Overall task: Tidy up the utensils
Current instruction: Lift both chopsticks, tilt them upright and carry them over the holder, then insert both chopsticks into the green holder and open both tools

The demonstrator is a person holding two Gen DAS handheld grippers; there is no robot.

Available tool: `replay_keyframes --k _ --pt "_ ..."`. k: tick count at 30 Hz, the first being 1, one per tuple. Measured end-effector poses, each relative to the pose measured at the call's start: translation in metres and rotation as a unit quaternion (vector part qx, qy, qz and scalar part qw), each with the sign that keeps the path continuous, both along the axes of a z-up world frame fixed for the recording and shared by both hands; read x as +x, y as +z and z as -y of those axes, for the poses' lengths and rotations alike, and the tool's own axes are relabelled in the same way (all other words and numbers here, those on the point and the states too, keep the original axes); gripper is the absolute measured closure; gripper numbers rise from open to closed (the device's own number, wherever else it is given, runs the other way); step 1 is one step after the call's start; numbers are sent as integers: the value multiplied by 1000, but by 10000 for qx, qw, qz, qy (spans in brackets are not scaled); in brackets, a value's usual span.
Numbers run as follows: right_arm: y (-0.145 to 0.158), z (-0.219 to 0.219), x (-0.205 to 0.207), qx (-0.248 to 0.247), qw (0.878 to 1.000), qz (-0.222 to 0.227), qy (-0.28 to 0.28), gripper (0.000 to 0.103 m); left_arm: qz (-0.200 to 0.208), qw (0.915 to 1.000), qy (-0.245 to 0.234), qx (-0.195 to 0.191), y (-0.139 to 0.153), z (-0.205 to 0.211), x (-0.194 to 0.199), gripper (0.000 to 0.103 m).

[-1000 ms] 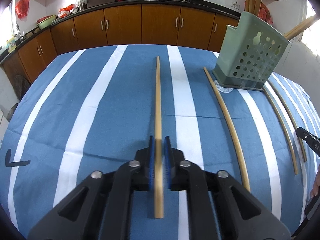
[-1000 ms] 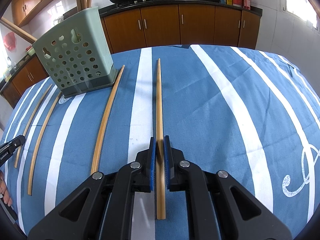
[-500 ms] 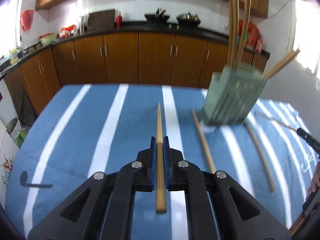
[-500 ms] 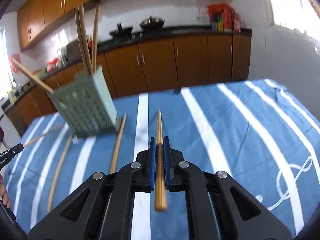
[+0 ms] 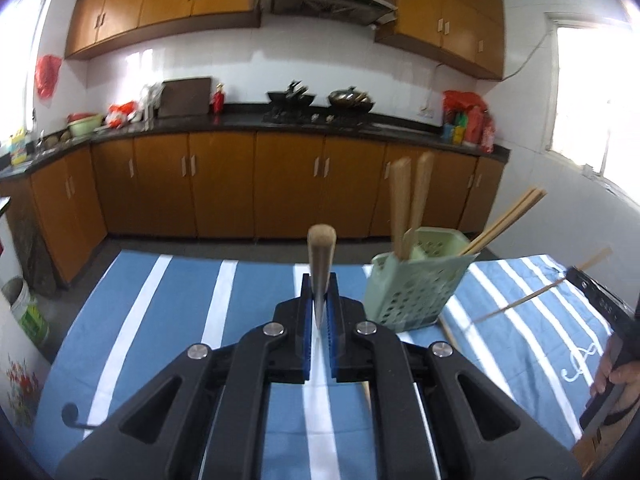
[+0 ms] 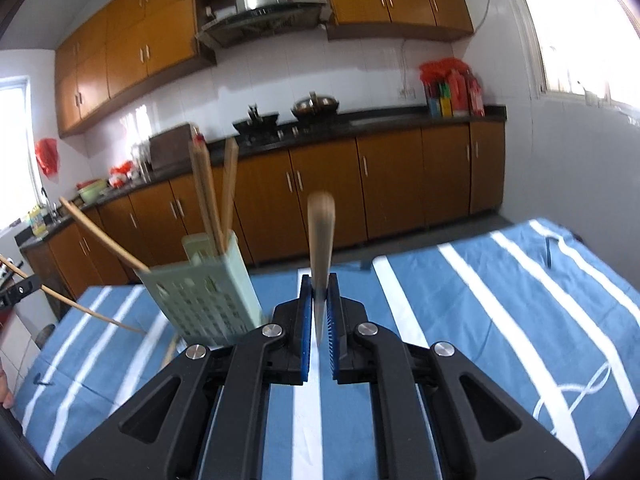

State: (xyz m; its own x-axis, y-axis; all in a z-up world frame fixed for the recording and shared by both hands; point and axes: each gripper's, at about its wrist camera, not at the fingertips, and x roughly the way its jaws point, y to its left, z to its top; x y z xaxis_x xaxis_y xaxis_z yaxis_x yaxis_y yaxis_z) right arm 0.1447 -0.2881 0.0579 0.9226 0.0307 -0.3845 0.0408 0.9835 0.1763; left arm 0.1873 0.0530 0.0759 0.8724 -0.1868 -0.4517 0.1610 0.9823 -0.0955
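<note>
While the left gripper (image 5: pixel 320 300) pinches one chopstick (image 5: pixel 321 256) above the blue striped tablecloth (image 5: pixel 192 300), right gripper (image 6: pixel 320 300) clamped on a second chopstick (image 6: pixel 320 240), green perforated holder (image 5: pixel 416 284) between them, sticks upright inside, another chopstick flat beside its base (image 5: pixel 450 334).

I see a striped blue cloth (image 5: pixel 160 312) over the table, brown cabinets (image 5: pixel 224 188) behind it, two woks (image 5: pixel 320 98) on the stove, a hood (image 6: pixel 256 4) above.

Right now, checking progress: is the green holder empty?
No. The green holder already has several wooden sticks standing in it.
</note>
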Motion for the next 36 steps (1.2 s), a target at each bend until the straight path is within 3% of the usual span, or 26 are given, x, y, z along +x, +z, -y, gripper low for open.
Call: replay_keyframes --k 11,22,25,34,36 --pt "76 -21 -13 415 9913 955 799 95 389 9944 -899 -397 60 28 -20 96" --pt "91 -50 18 332 9842 1561 762 95 1376 9848 -481 -943 100 49 10 96" --pt "85 -55 31 261 9854 1526 714 95 1437 9845 -381 -935 99 58 27 96" --pt "52 -62 61 250 9934 806 774 95 857 9935 -370 -651 47 76 72 95" --pt "50 -60 62 317 9937 691 824 94 970 9932 -337 -546 42 77 70 95"
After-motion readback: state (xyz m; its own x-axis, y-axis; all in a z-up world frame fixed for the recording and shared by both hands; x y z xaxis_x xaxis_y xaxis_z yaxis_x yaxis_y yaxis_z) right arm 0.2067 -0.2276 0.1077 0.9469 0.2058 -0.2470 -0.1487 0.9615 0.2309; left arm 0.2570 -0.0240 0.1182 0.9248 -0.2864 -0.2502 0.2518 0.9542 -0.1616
